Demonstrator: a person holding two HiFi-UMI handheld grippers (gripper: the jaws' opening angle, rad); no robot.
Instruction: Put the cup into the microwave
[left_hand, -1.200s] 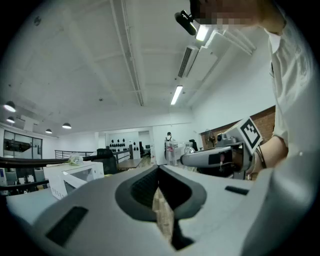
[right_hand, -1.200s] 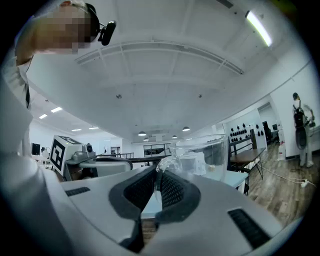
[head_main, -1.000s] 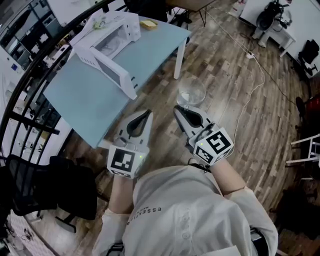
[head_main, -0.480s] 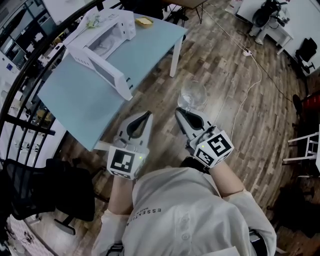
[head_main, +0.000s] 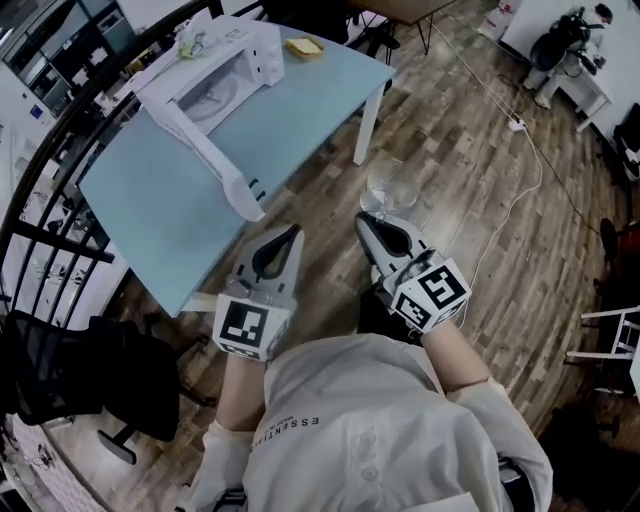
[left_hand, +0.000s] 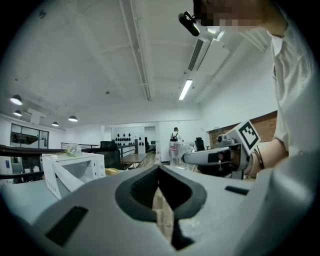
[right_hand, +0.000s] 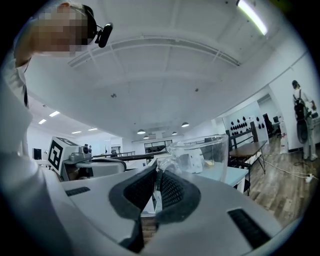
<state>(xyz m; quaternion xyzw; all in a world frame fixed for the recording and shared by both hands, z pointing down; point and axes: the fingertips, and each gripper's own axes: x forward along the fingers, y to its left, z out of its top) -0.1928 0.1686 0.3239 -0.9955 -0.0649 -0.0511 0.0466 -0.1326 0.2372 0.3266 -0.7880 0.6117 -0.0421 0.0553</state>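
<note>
My right claw (head_main: 366, 217) clamps the clear cup (head_main: 390, 187), empty, just ahead of its tips; my left claw (head_main: 296, 231), jaws together, sits alongside; the open microwave (head_main: 215, 75) stands well ahead-left.

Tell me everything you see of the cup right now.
The cup is clear, glass or plastic by its look, wide and round, upright, mouth open, apparently empty. The right gripper has its fingers shut on the near side. It hangs over the wooden floor, beside the table, short of the microwave.
</note>
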